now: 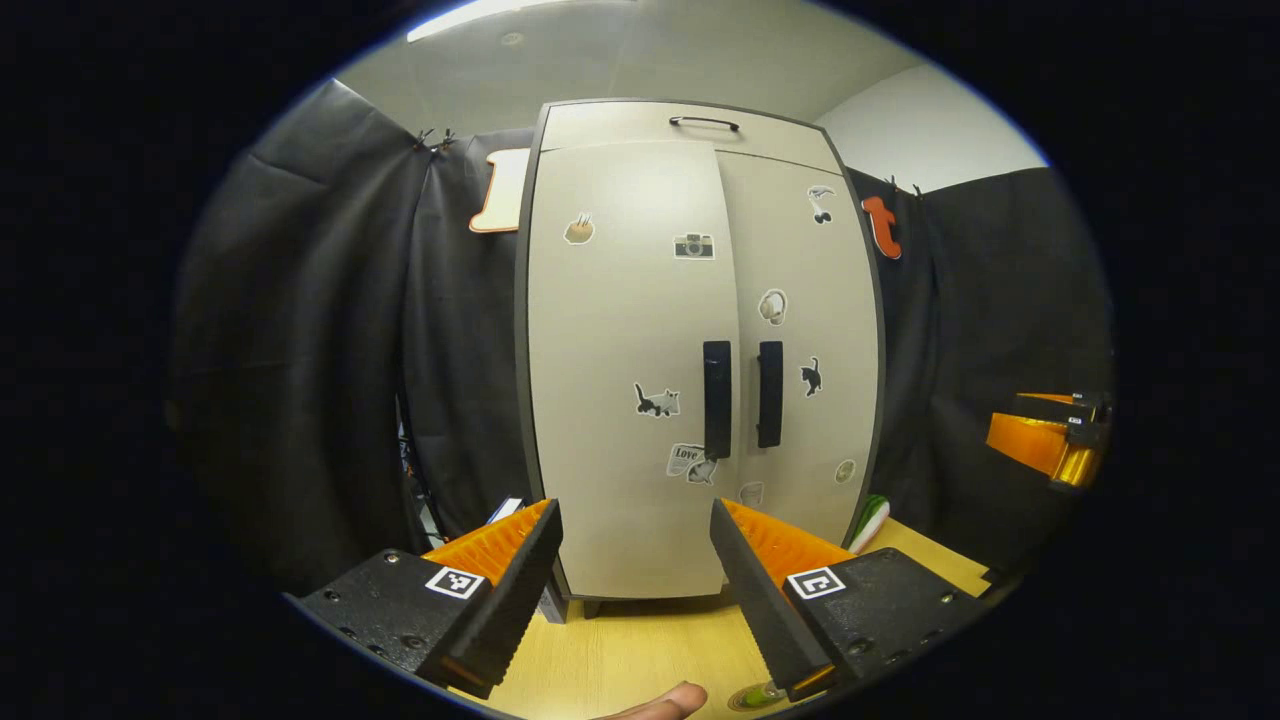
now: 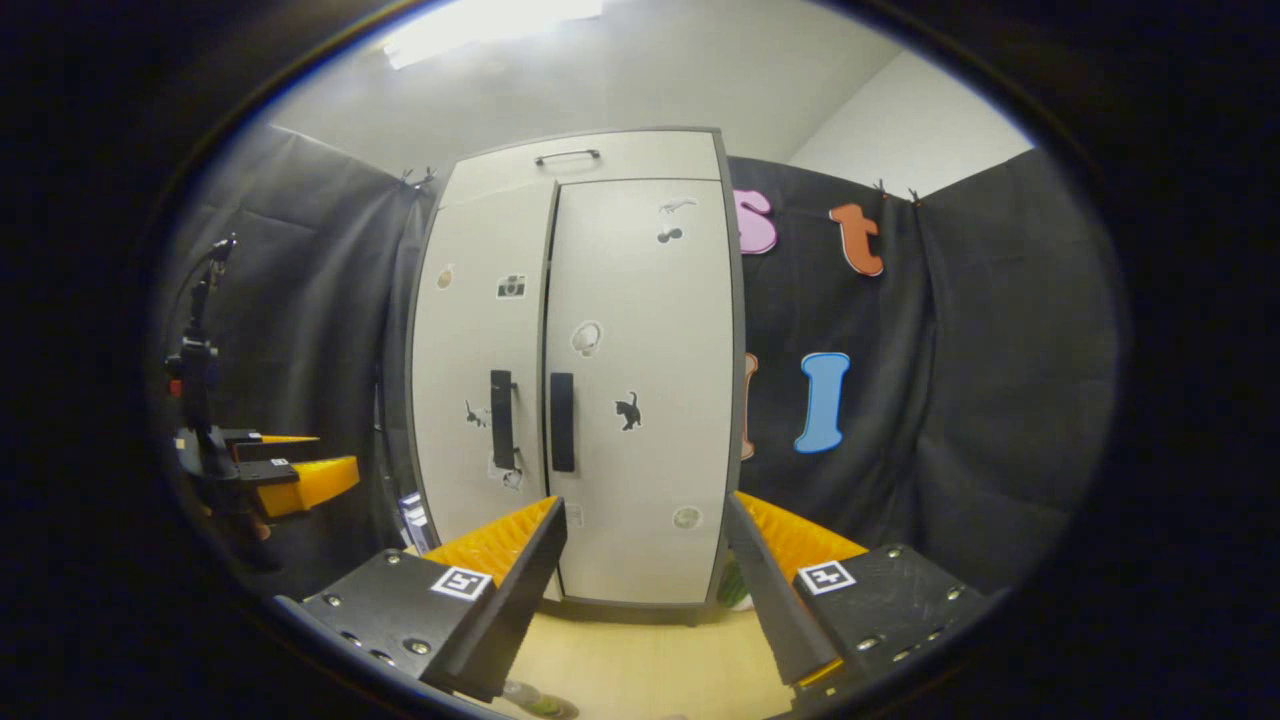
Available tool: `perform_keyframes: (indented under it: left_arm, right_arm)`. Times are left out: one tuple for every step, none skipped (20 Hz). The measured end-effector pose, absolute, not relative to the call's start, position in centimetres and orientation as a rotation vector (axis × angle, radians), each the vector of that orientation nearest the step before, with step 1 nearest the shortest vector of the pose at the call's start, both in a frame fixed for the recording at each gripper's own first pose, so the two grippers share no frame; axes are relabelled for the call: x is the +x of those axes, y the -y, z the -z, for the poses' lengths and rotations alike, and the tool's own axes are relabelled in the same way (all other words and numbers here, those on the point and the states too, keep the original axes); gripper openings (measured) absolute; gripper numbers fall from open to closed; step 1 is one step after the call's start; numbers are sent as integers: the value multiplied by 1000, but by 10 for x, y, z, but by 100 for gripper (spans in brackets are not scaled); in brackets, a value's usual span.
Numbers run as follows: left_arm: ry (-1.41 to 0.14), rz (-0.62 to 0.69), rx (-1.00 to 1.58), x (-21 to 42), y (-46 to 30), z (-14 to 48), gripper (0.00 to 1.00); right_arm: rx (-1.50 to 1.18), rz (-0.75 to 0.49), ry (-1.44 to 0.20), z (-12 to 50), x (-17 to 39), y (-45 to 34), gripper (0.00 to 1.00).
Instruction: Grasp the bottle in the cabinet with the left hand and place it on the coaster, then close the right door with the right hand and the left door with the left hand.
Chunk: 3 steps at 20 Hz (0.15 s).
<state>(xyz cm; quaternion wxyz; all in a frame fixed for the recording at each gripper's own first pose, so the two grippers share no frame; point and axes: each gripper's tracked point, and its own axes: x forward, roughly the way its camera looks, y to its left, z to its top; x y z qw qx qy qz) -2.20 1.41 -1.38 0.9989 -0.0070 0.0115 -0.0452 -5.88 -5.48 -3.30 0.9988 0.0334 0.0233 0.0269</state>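
Observation:
The pale cabinet (image 1: 640, 450) stands on the wooden table with its left door (image 1: 620, 330) and right door (image 1: 800, 300) both shut, their dark handles (image 1: 717, 398) side by side. My left gripper (image 1: 635, 510) is open in front of the doors and touches nothing. My right gripper (image 2: 645, 505) is also open, facing the same cabinet (image 2: 640, 330) from a little way off. At the bottom edge a small green thing on a round disc (image 1: 757, 696) peeks out beside my finger; it is too cut off to identify.
The wooden tabletop (image 1: 630, 650) runs up to the cabinet's foot. A green and white object (image 1: 870, 520) lies behind the cabinet's right corner. The right gripper (image 1: 1050, 445) hangs at the far right, the left gripper (image 2: 270, 470) at the left. A fingertip (image 1: 660, 705) shows low down.

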Motion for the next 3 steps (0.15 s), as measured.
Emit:
perform_keyframes:
  left_arm:
    - [-27, 89, -3, -21, -13, 16, 94]
    - [-33, 79, 14, -21, -14, 18, 94]
    - [-34, 67, 25, -21, -16, 19, 94]
  right_arm:
    - [68, -71, -36, 31, -59, 51, 95]
    - [68, -89, -23, 28, -59, 48, 93]
    - [72, -108, -11, 25, -59, 45, 93]
